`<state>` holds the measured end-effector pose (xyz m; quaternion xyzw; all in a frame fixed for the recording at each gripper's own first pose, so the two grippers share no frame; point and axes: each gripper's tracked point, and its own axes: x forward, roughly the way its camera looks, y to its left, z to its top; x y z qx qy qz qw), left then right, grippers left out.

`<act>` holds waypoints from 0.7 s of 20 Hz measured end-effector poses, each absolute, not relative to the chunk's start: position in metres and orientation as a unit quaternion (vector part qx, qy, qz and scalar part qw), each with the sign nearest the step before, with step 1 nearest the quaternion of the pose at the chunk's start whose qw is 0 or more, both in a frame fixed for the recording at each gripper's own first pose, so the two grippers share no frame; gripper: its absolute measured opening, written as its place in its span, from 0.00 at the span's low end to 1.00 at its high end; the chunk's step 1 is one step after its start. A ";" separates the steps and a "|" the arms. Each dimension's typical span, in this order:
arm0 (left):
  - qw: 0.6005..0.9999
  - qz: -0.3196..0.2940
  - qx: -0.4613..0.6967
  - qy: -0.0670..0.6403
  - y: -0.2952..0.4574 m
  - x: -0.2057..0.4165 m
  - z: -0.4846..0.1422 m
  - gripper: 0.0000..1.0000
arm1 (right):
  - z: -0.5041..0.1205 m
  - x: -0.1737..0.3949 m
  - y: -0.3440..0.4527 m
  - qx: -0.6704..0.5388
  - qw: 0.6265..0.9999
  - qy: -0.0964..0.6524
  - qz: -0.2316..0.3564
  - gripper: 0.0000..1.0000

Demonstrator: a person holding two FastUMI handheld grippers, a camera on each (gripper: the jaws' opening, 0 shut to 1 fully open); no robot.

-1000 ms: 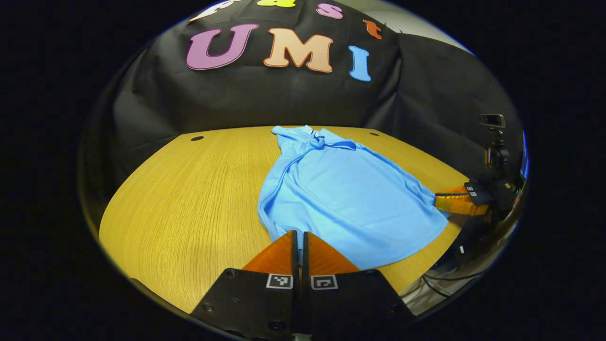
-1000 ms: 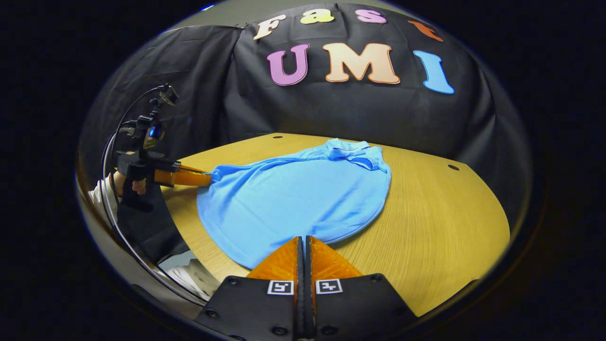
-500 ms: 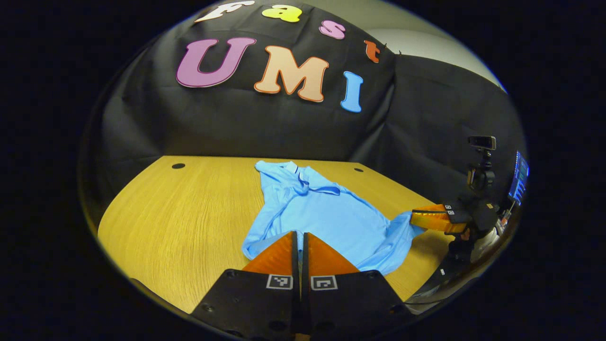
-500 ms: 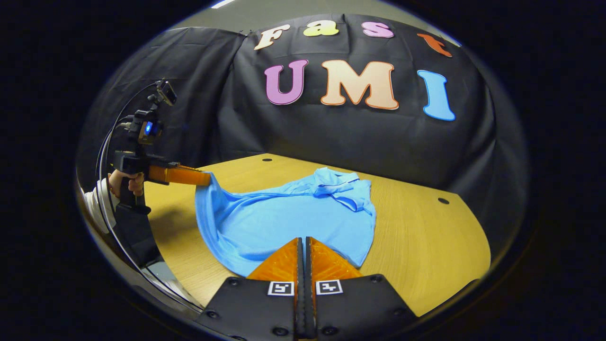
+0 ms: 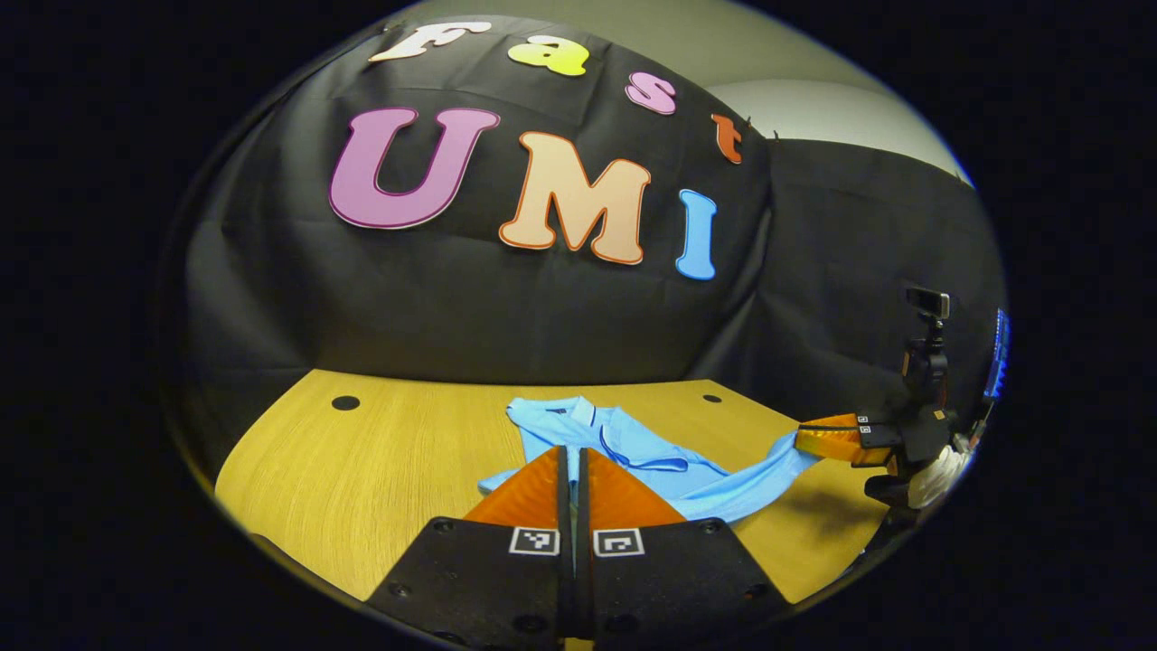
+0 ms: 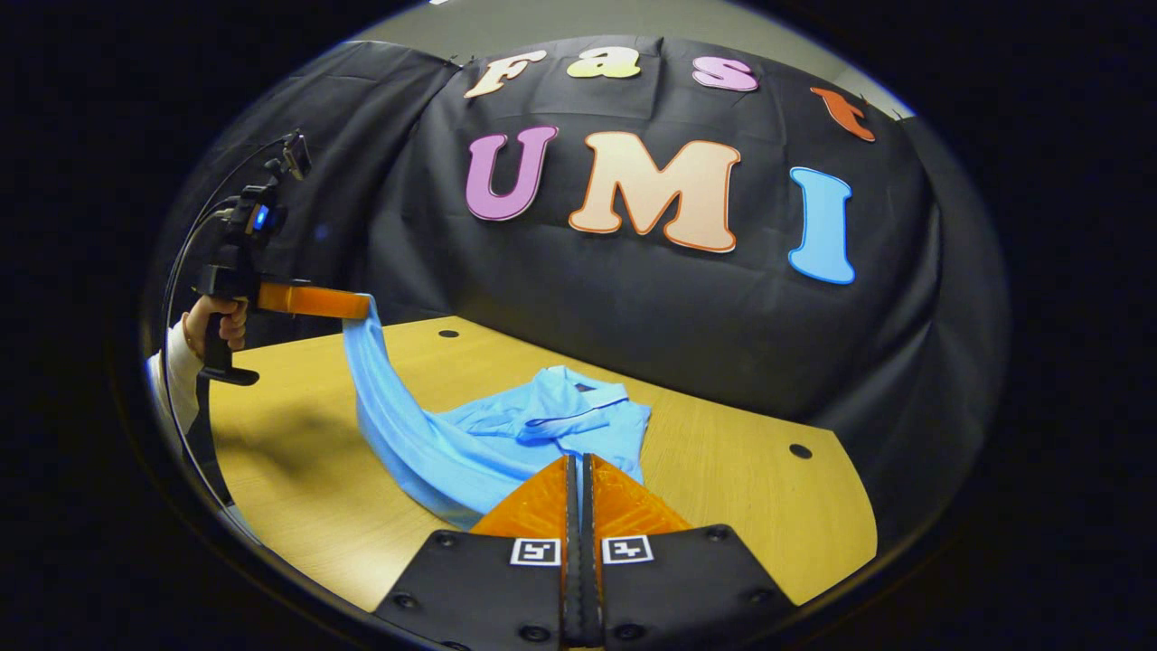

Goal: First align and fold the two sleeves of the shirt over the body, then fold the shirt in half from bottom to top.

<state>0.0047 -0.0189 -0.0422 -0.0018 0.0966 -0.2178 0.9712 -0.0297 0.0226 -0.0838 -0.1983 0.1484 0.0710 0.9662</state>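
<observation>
A light blue polo shirt [image 5: 633,449] lies with its collar end [image 6: 565,404] on the wooden table [image 5: 362,470]. Its bottom hem is lifted off the table [image 6: 750,506]. In the left gripper view, my left gripper [image 5: 569,449] is shut on one hem corner. The right gripper [image 5: 800,440] holds the other corner at the right. In the right gripper view, my right gripper [image 6: 578,459] is shut on its corner. The left gripper [image 6: 362,306] is held high at the left, and the cloth [image 6: 389,425] hangs from it in a sagging band down to the table.
A person's hand [image 6: 215,321] and white sleeve hold the left gripper's handle at the table's near left edge. Small round holes [image 5: 345,402] [image 6: 799,450] mark the tabletop near the back. A lit screen [image 5: 997,353] stands at the far right.
Both grippers have risen and moved toward the collar, carrying the hem up off the table. The flat body of the shirt now sags between them, and less of it lies spread.
</observation>
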 end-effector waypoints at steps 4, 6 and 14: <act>0.977 -0.192 0.003 0.088 -0.014 0.055 -0.033 0.00 | -0.066 0.027 0.006 -0.173 0.973 0.149 0.043 0.02; 0.978 -0.191 0.003 0.083 -0.019 0.078 -0.031 0.00 | -0.066 0.051 -0.001 -0.173 0.972 0.157 0.031 0.02; 0.987 -0.141 0.028 0.077 -0.015 0.184 -0.043 0.00 | -0.087 0.157 -0.018 -0.164 0.965 0.201 -0.026 0.02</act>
